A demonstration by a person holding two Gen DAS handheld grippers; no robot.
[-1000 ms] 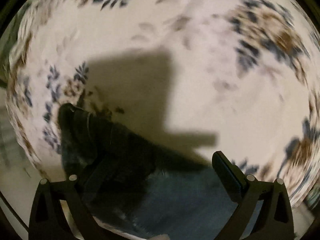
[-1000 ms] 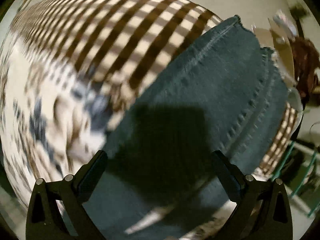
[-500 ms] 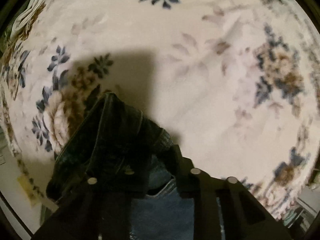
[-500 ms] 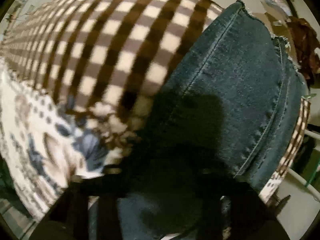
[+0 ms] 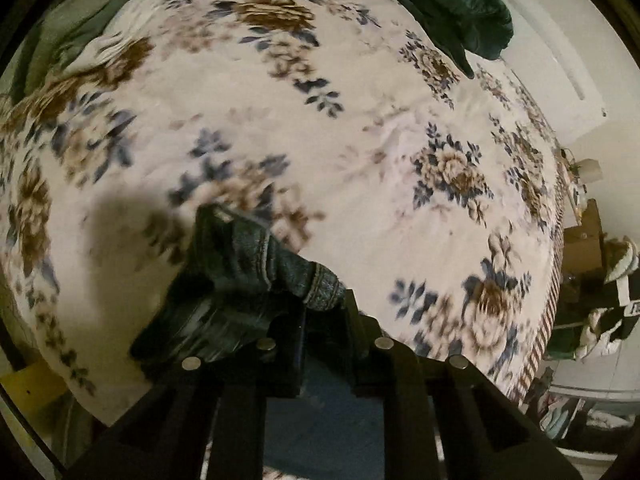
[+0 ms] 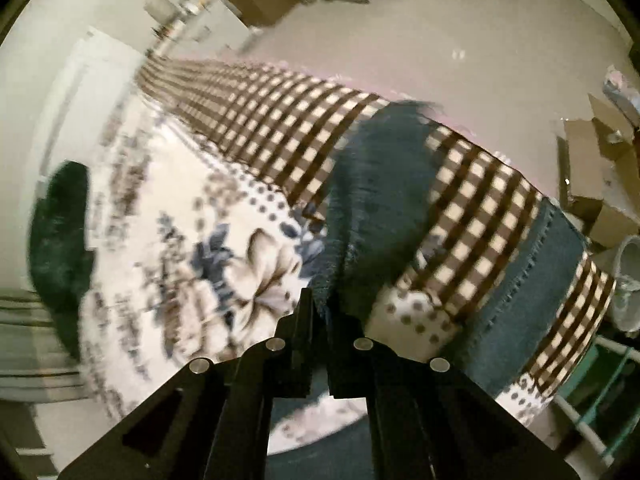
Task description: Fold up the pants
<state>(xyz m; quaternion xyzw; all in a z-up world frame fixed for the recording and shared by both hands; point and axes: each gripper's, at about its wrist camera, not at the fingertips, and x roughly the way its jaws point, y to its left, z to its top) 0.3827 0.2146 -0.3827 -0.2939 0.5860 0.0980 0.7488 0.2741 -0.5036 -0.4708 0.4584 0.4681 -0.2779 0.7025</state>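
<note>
The left gripper (image 5: 322, 300) is closed on the pants (image 5: 248, 272): a bunched part of dark denim with a stitched band sits between its two black fingers and sticks out to the left of them. This bunch hangs above the floral bedspread (image 5: 320, 140), and a dark shadow lies on the spread to the left of it. Below the fingers more blue denim shows, going down out of the picture. At the far end of the bed a dark green garment (image 5: 460, 4) lies on the spread, near the white wall.

The right gripper (image 6: 320, 312) is also closed on the pants (image 6: 380, 200). Its fingers stand very close together and pinch a fold of the denim, which rises from them and goes over the side of the bed. There the cloth lies across the brown and cream checked border (image 6: 280, 128) of the spread. A second part of the denim, with a line of stitches, crosses the border further to the right. On the pale floor beyond the bed stand some cardboard boxes (image 6: 600, 152). The right wrist view is blurred
</note>
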